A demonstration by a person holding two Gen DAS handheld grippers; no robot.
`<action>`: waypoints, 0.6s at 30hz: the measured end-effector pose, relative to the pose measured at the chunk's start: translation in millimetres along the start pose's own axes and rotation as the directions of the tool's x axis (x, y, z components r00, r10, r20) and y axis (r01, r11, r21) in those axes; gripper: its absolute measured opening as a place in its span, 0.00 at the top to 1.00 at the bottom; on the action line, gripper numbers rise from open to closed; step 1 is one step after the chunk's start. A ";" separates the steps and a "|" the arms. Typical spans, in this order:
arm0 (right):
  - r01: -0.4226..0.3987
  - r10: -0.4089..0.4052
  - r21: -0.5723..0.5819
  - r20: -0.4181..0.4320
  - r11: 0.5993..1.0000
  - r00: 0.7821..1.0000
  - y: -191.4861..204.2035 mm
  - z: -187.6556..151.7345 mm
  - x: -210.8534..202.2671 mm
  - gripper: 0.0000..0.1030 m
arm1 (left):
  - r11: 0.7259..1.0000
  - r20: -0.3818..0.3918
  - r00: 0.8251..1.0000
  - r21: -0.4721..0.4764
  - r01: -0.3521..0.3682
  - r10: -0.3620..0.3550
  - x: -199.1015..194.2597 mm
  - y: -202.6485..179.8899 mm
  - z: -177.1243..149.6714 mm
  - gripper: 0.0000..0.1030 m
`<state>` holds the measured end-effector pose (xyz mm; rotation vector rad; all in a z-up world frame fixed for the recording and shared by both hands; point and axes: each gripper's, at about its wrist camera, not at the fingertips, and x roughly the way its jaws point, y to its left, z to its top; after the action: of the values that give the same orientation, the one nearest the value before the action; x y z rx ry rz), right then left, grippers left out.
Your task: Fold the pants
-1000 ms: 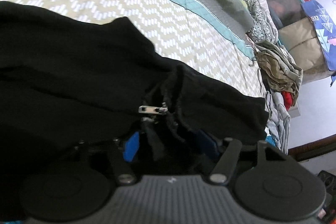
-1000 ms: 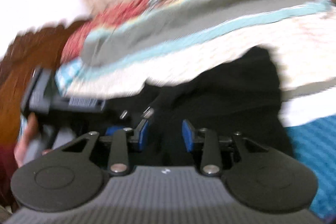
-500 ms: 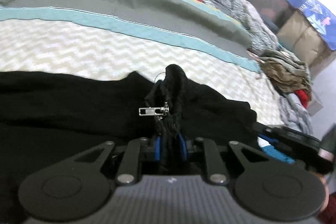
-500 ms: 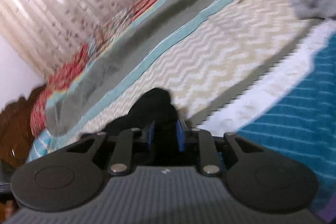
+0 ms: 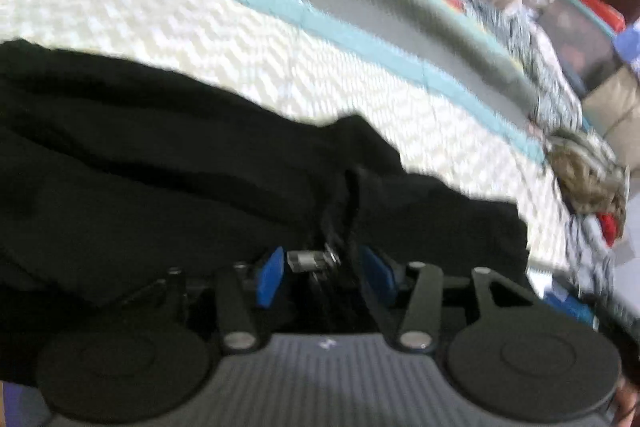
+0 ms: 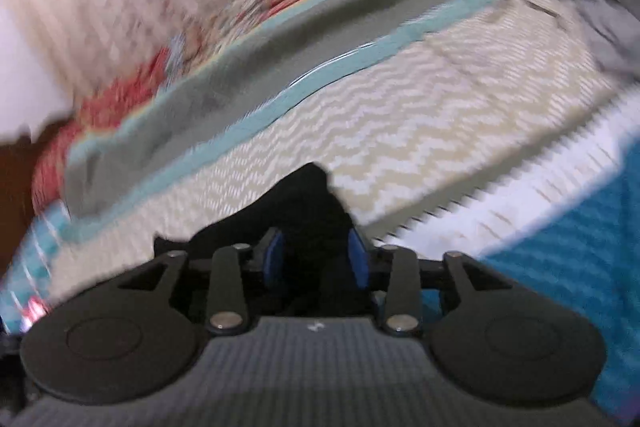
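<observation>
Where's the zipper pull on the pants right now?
In the left wrist view the metal zipper pull sits low and central, between the blue pads of the left hand-held gripper, on the black pants.

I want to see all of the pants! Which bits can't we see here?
- Left wrist view: the pants run off the left edge, and the left gripper body covers their near part.
- Right wrist view: only a black tip shows; the right gripper hides the rest.
- Both views are blurred, so the clothes pile can't be told apart.
</observation>
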<state>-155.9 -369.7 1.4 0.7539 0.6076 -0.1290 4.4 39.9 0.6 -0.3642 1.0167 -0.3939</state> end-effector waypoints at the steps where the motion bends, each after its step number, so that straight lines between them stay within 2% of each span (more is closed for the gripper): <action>1: -0.005 0.005 0.038 -0.004 0.999 1.000 -7.3 -1.8 -2.3 0.53 | 1.000 0.017 1.000 -0.021 0.006 -0.006 -6.2 4.2 3.3 0.55; 4: -0.028 0.035 0.141 -0.042 0.990 0.999 -27.7 -12.1 -13.0 0.53 | 0.998 0.049 0.998 -0.044 0.049 -0.047 -13.8 8.8 9.1 0.58; 6: -0.050 0.065 0.206 -0.065 0.977 0.996 -36.1 -19.4 -11.4 0.53 | 0.996 0.046 0.996 -0.021 0.083 -0.082 -11.4 1.9 11.1 0.59; 9: -0.075 0.101 0.262 -0.090 0.962 0.991 -38.3 -25.4 -6.9 0.52 | 0.991 0.008 0.992 0.049 0.127 -0.128 -0.1 -12.9 5.0 0.62; 11: -0.088 0.122 0.260 -0.117 0.961 0.986 -35.3 -26.5 -7.5 0.52 | 0.986 -0.045 0.991 0.107 0.127 -0.123 17.1 -22.1 -2.2 0.63; 12: -0.092 0.131 0.255 -0.140 0.962 0.981 -32.6 -27.3 -4.3 0.55 | 0.985 -0.076 0.993 0.140 0.101 -0.091 27.7 -24.1 -7.0 0.66; 13: -0.102 0.145 0.252 -0.159 0.962 0.977 -29.9 -26.3 -4.6 0.79 | 0.983 -0.096 0.995 0.175 0.056 -0.039 38.4 -26.4 -8.9 0.71; 14: -0.115 0.158 0.239 -0.168 0.964 0.973 -23.9 -26.1 -4.1 0.87 | 0.981 -0.090 0.996 0.193 0.024 -0.007 40.4 -31.9 -6.5 0.76; 15: -0.122 0.154 0.197 -0.153 0.973 0.976 -13.9 -24.9 -8.1 0.87 | 0.980 -0.095 0.995 0.198 0.020 -0.001 38.9 -36.7 -3.5 0.74; 17: -0.121 0.125 0.041 -0.119 0.992 0.985 14.9 -21.9 -19.7 0.87 | 0.982 -0.115 0.993 0.180 0.054 -0.033 25.2 -42.8 5.6 0.71; 18: -0.115 0.110 -0.044 -0.105 0.992 0.988 30.5 -22.1 -25.4 0.87 | 0.982 -0.108 0.992 0.170 0.086 -0.068 17.9 -50.6 10.7 0.65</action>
<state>-177.4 -335.1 21.5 0.7482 0.6617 0.0284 14.7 -11.5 16.1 -0.2277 1.0608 -0.5729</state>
